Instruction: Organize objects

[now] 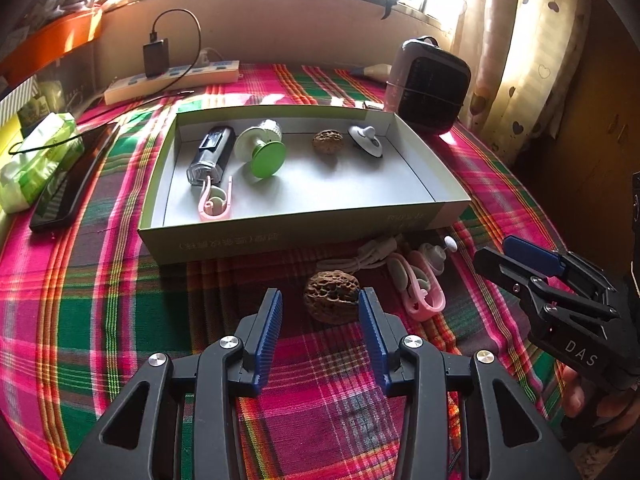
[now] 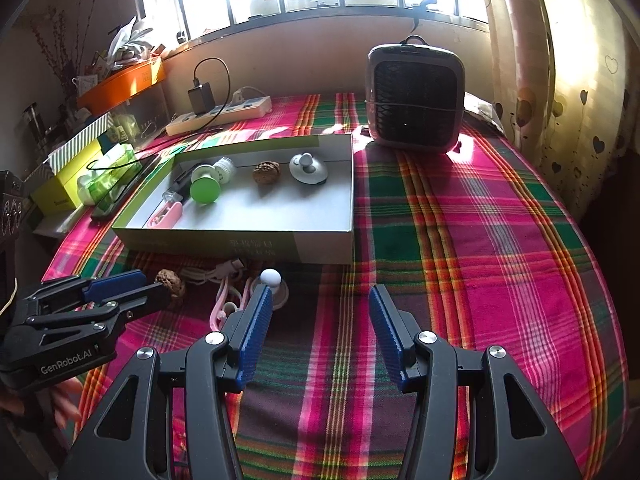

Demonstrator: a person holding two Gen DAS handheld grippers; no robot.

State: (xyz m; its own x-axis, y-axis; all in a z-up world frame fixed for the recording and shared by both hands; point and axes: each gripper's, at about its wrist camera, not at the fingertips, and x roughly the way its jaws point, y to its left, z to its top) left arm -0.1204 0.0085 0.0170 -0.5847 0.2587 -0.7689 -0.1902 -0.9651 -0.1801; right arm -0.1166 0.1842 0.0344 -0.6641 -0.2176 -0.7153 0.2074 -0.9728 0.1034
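Straight ahead of my left gripper (image 1: pixel 320 308), from its wrist cam, a walnut (image 1: pixel 331 297) sits on the plaid bench (image 1: pixel 120 300) right between the spread fingers, a bit nearer the right-side pad (image 1: pixel 370 320). Nothing is pinched yet. It's roundish, so its long axis barely matters; if anything it lies crosswise to the fingers. I'd guess a short push forward and a squeeze gets it. Just right of it lie a pink clip (image 1: pixel 424 298), a coiled white cable (image 1: pixel 372 256) and a small white suction knob (image 1: pixel 434 254). Behind them is the open box (image 1: pixel 304 232), already holding five things: one dark gadget (image 1: pixel 210 152), one green-capped piece (image 1: pixel 262 148), one more walnut (image 1: pixel 328 142), one white knob (image 1: pixel 366 140) and one pink clip (image 1: pixel 214 202). So two walnuts and two pink clips overall.

Over on the right wrist cam, my right gripper (image 2: pixel 318 312) is spread too, with only cloth between the fingers (it's well clear of the walnut (image 2: pixel 170 282)). The left gripper (image 2: pixel 132 292) shows at the left with its tips by that walnut, so the left is clearly the nearer one. The white knob (image 2: pixel 272 280) sits just beside my right gripper's left finger. The box (image 2: pixel 240 246) lies ahead and to the left.
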